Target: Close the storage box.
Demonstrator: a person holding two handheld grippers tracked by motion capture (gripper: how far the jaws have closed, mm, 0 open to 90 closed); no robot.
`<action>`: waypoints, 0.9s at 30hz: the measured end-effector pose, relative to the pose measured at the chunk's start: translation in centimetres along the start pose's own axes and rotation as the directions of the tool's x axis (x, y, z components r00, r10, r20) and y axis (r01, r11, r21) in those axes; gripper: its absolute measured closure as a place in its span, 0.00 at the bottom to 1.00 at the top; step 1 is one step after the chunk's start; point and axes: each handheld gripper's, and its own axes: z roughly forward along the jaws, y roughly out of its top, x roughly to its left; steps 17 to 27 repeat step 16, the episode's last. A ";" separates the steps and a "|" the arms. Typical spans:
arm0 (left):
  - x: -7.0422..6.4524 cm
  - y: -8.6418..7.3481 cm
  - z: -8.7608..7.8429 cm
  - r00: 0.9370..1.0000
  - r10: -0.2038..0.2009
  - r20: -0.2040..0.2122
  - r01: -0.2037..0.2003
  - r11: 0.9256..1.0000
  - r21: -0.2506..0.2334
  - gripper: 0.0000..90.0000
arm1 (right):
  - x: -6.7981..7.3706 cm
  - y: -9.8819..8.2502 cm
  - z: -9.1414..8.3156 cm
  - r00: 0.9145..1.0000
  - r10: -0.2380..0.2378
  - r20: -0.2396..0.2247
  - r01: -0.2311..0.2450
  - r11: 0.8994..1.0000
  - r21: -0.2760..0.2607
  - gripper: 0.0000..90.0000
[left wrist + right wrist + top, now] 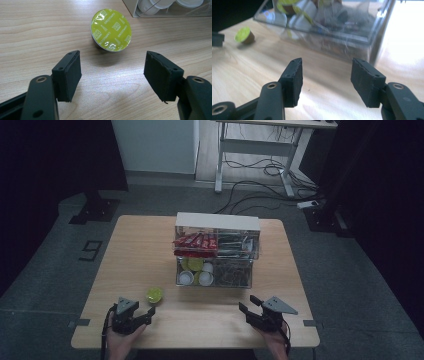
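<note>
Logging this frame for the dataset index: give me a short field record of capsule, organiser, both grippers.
capsule: green-lidded coffee capsule, tilted on the table, apart from the organiser
organiser: clear two-tier box at table centre; red packets above, capsules and pods below
left gripper: open, nothing between the jaws, pointed at the capsule, not touching it
right gripper: open, nothing between the jaws, facing the organiser's lower tier
hands: one on each gripper at the near table edge
</note>
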 end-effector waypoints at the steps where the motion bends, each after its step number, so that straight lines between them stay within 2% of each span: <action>1: 0.0 0.0 -0.1 1.000 0.001 0.001 -0.001 1.000 0.003 0.34 | -0.1 -0.3 -0.1 1.000 -0.002 0.001 0.002 1.000 0.004 0.47; 6: 0.0 -0.1 0.0 1.000 -0.001 0.002 0.001 1.000 0.003 0.34 | -0.5 -1.5 -0.7 1.000 0.007 0.014 -0.007 1.000 0.026 0.47; 13: -0.3 -0.1 0.2 1.000 0.007 0.012 -0.007 1.000 0.010 0.34 | -0.7 -1.4 -0.6 1.000 0.006 0.020 -0.007 0.999 0.036 0.47; 15: -0.3 -0.2 0.3 1.000 0.004 0.014 -0.004 1.000 0.012 0.34 | -0.8 -1.4 -0.5 0.999 0.015 0.035 -0.017 0.999 0.050 0.47; 16: -0.3 -0.2 0.3 1.000 -0.003 0.022 0.003 1.000 0.014 0.34 | -1.0 -1.4 -0.5 0.998 0.030 0.057 -0.033 0.997 0.066 0.47; 27: -0.3 -0.2 0.3 1.000 -0.003 0.022 0.003 1.000 0.014 0.34 | -1.0 -1.4 -0.5 0.998 0.030 0.057 -0.033 0.997 0.066 0.47</action>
